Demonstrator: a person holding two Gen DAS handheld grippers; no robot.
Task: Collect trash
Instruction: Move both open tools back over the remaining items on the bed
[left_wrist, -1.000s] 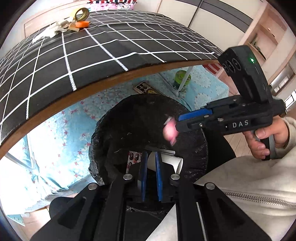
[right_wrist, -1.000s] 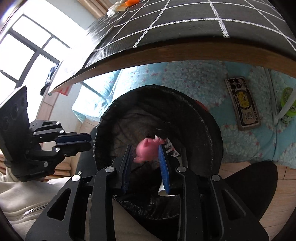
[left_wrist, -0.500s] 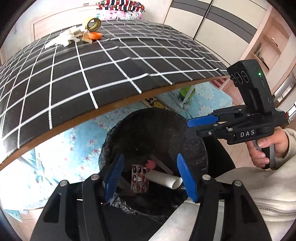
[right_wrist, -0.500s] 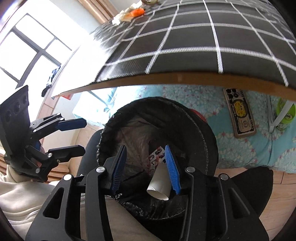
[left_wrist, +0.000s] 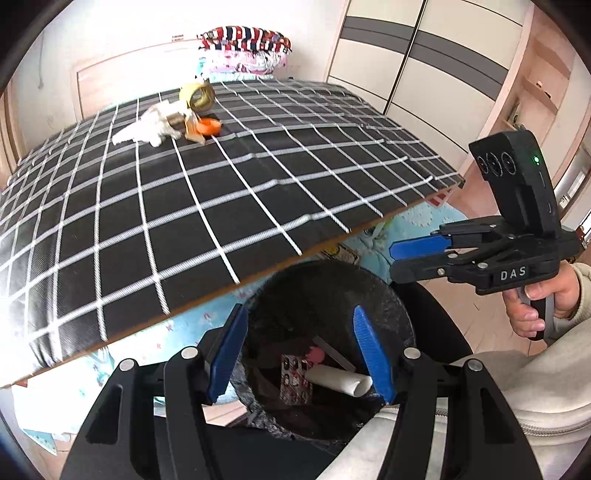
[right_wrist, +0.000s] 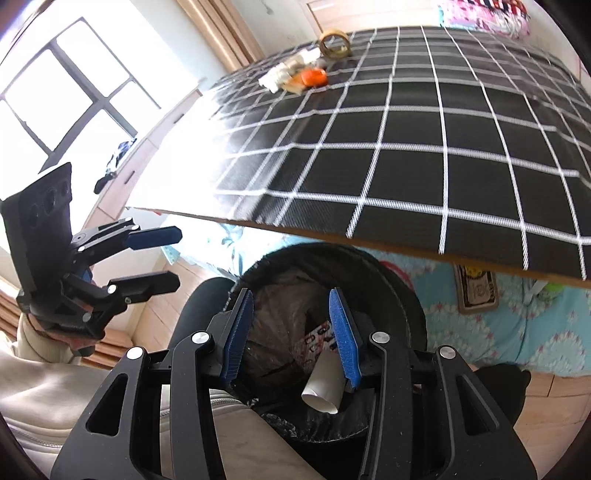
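Black-lined trash bin (left_wrist: 391, 295) was seen below the left claw (left_wrist: 301, 354), jaws spread wide, nothing gripped; a white paper tube (left_wrist: 340, 380), blister pack (left_wrist: 295, 376) and pink scrap (left_wrist: 316, 355) lay inside. More trash (left_wrist: 166, 123) was left far back on the checked surface (left_wrist: 221, 192).

Right view: right claw (right_wrist: 291, 332) was part open over the bin (right_wrist: 402, 291), empty, tube (right_wrist: 325, 384) beneath.

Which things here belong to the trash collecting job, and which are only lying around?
Job:
- black trash bin, holding a paper tube, a blister pack and a pink scrap
- pile on the table: white crumpled paper, orange piece

Lying about:
- tape roll, perhaps
- phone case on the floor
- folded bedding
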